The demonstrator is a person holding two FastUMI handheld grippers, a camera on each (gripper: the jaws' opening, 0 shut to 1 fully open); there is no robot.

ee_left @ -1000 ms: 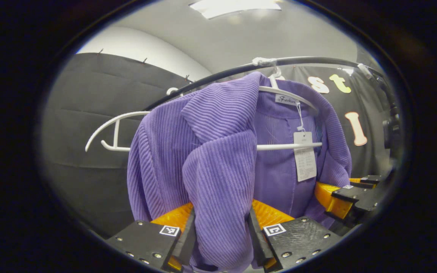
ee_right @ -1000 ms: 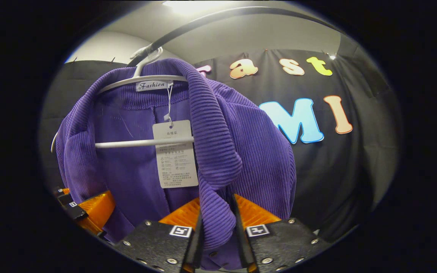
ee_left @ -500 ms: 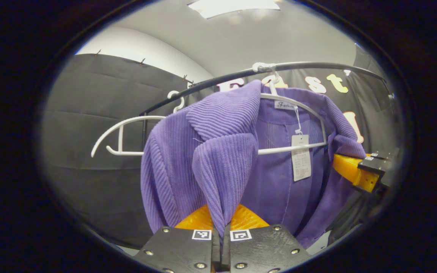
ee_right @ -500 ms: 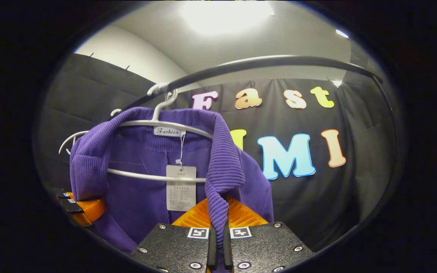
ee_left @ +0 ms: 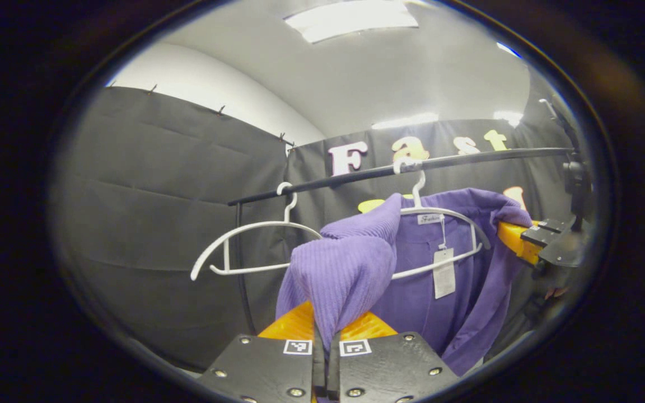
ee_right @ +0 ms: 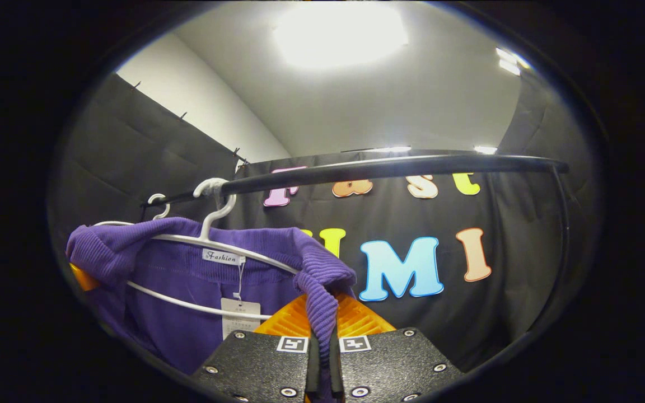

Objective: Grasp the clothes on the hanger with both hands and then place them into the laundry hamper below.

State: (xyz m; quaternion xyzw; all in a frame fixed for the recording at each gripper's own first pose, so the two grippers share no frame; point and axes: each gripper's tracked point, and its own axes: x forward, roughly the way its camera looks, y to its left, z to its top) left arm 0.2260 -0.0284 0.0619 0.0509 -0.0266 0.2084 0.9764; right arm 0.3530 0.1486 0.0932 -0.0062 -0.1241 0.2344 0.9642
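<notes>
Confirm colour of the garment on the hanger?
Purple, ribbed knit garment; clearest in the left gripper view.

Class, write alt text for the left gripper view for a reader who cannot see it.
The left gripper is shut on a fold of the purple garment, which hangs on a white hanger from a black rail. An empty hanger hangs beside it; the right gripper is at the garment's far shoulder.

Garment pulled back (fingers closed).
</notes>
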